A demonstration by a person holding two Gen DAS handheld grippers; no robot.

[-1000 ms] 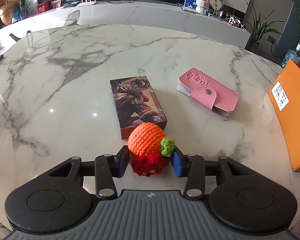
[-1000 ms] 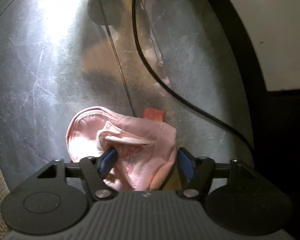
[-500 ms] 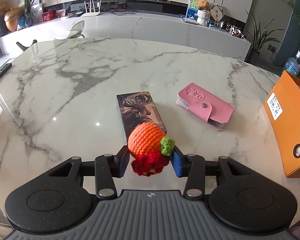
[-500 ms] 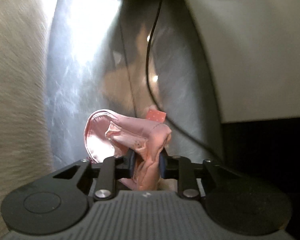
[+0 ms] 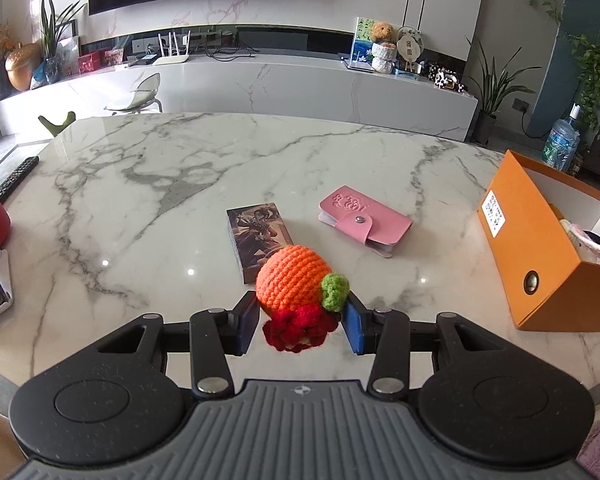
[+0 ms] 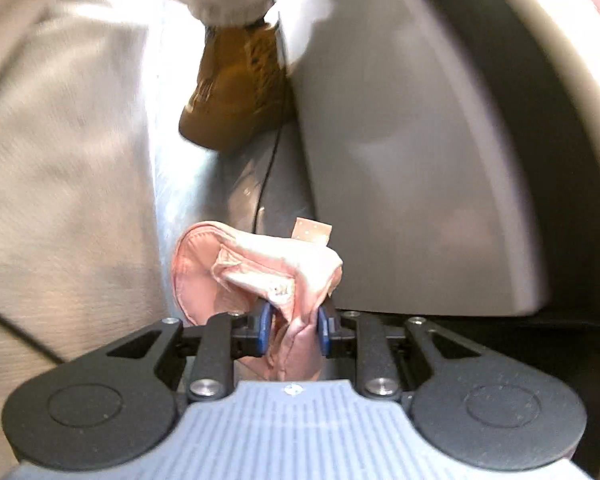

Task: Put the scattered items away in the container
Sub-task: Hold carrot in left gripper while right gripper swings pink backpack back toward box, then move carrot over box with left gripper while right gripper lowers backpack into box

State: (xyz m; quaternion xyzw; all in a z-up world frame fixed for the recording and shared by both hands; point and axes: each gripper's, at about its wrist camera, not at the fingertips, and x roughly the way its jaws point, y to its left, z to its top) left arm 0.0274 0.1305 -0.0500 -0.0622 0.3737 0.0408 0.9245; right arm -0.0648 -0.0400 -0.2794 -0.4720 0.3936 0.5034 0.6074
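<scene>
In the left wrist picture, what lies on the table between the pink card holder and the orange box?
Nothing lies there: between the pink card holder and the orange box the left wrist view shows only bare marble table.

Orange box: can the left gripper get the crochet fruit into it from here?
Probably yes. The orange box stands open-topped to the right, with bare table between it and the left gripper, which grips the crochet fruit.
</scene>
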